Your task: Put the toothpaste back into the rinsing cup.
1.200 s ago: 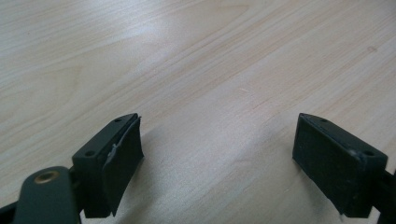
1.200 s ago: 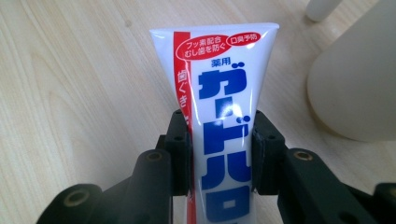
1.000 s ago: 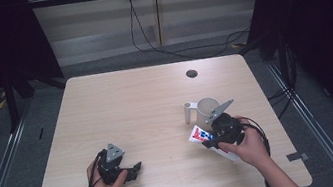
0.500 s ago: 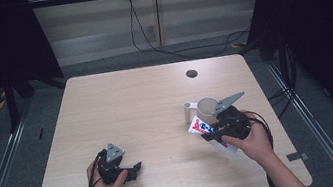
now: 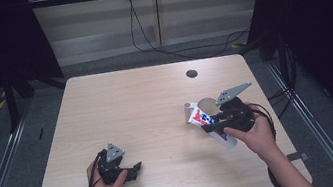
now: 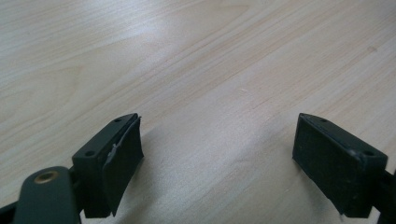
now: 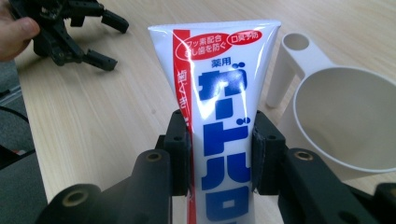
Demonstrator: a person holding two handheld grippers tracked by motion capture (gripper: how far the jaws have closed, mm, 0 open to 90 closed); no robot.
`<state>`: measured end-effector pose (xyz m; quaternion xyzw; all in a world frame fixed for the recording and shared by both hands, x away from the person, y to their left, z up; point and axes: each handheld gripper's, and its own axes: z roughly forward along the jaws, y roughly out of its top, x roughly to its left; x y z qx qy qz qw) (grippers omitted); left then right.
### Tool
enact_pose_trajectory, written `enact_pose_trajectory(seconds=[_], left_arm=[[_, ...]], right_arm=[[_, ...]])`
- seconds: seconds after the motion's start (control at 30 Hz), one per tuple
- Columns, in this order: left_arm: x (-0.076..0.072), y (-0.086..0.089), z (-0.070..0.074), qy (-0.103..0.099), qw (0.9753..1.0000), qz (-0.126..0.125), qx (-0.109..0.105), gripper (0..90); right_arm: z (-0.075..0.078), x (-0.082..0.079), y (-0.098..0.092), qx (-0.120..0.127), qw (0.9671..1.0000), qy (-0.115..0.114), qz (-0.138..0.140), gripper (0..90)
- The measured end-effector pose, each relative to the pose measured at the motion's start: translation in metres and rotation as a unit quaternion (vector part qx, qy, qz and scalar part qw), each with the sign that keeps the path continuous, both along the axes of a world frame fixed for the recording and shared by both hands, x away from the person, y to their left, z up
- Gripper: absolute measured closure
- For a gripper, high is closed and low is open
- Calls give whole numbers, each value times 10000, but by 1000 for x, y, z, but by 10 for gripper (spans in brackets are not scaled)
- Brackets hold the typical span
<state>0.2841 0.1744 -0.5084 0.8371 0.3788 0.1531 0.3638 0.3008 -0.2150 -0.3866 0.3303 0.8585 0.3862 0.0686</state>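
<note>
While my right gripper (image 5: 212,128) clamps its two black jaws on the middle of a white toothpaste tube (image 7: 219,116), I see the tube's flat crimped end pointing away from the camera in the right gripper view, its blue and red Japanese lettering facing up. From the high view the tube (image 5: 202,118) sits over the right half of the wooden table (image 5: 147,111), tilted, with its crimped end toward the table's centre and its other end (image 5: 230,143) sticking out near my right hand (image 5: 257,135). Just beside it stands a white plastic cup (image 7: 343,126) with a looped handle, upright on the table and apart from the tube as far as I can tell. My left gripper (image 5: 136,169) rests low near the table's front edge, well apart from the tube, its jaws spread wide with only bare wood between them in the left gripper view.
</note>
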Motion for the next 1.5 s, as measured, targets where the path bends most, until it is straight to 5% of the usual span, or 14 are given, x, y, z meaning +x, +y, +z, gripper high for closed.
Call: enact_pose_trajectory(seconds=[0.97,1.5], left_arm=[[0,0,0,3,10000,-8,1,156],[0,0,0,0,10000,-4,3,156]], right_arm=[[36,15,-16,487,9971,-402,-422,656],[42,31,-16,434,9960,-519,-585,651]])
